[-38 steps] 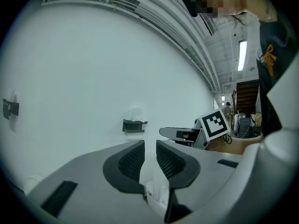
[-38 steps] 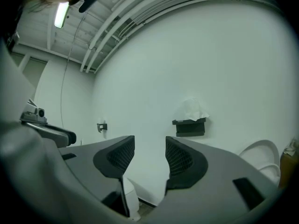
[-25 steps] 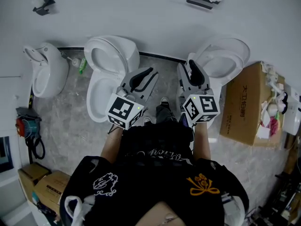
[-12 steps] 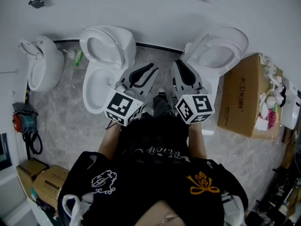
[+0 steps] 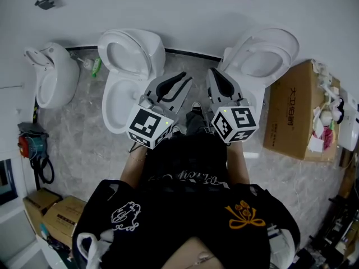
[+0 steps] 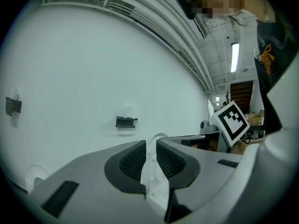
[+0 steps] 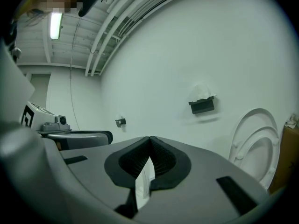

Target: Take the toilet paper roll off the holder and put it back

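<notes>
Though ajar, left claw (image 5: pixel 181 79) near level.

The left gripper (image 5: pixel 184 78) is grey, the toilet (image 5: pixel 132 52) white

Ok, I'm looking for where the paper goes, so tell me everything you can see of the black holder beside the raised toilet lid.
The holder is a small black box-like bracket fixed to the plain white wall, up and left of the raised toilet lid in the right gripper view. It sits level. From its top bulges white paper; whether that is a roll cannot be told. Nothing else touches it.
</notes>
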A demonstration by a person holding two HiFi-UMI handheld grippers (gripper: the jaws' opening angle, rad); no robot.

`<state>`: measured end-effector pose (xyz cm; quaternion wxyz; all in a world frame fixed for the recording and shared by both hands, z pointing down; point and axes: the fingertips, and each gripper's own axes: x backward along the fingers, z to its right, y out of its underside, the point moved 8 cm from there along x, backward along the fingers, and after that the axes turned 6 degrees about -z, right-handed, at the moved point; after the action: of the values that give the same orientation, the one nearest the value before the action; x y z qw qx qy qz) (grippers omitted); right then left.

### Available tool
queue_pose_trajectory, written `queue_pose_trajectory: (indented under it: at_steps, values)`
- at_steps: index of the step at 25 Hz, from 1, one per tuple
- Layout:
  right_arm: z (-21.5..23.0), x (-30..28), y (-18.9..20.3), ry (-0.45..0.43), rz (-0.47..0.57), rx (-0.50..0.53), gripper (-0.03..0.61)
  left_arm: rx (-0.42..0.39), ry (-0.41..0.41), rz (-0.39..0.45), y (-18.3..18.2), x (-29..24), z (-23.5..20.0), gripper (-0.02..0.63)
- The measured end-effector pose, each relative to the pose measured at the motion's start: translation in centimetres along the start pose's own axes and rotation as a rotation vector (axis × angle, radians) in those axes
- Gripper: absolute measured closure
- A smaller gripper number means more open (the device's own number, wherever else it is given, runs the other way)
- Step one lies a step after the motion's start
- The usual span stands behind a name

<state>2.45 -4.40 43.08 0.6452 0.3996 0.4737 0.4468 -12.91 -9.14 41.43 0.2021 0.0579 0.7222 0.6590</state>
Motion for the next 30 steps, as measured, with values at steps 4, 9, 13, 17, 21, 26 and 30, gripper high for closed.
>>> queue_pose_trajectory:
  at_steps: [4,9,13,17,21,26,30]
  values:
    - [-0.8,-0.2,-0.3,-0.013,-0.009,0.038,0.565,0.001,-0.002,0.004,0.0,0.5,-0.1,0.540]
    - [-1.9,-0.5,0.0,-0.031,-0.025,0.073,0.565,-0.002,-0.008,0.007,0.2,1.4,-0.2,0.540]
    - [-2.2,-0.4,0.1,-0.045,-0.034,0.070,0.566,-0.001,-0.010,0.015,0.1,1.7,-0.1,0.540]
    - [-2.3,0.0,0.0,-0.041,-0.041,0.083,0.566,-0.003,0.000,0.024,0.0,1.7,0.4,0.540]
    - [-2.5,0.3,0.0,-0.036,-0.051,0.094,0.566,-0.004,0.017,0.031,-0.1,1.7,0.7,0.540]
    - [-2.4,0.8,0.1,-0.035,-0.057,0.096,0.566,-0.007,0.027,0.033,-0.2,1.5,1.3,0.540]
    - [-2.3,0.9,0.2,-0.036,-0.060,0.095,0.566,-0.008,0.024,0.032,-0.2,1.6,1.4,0.540]
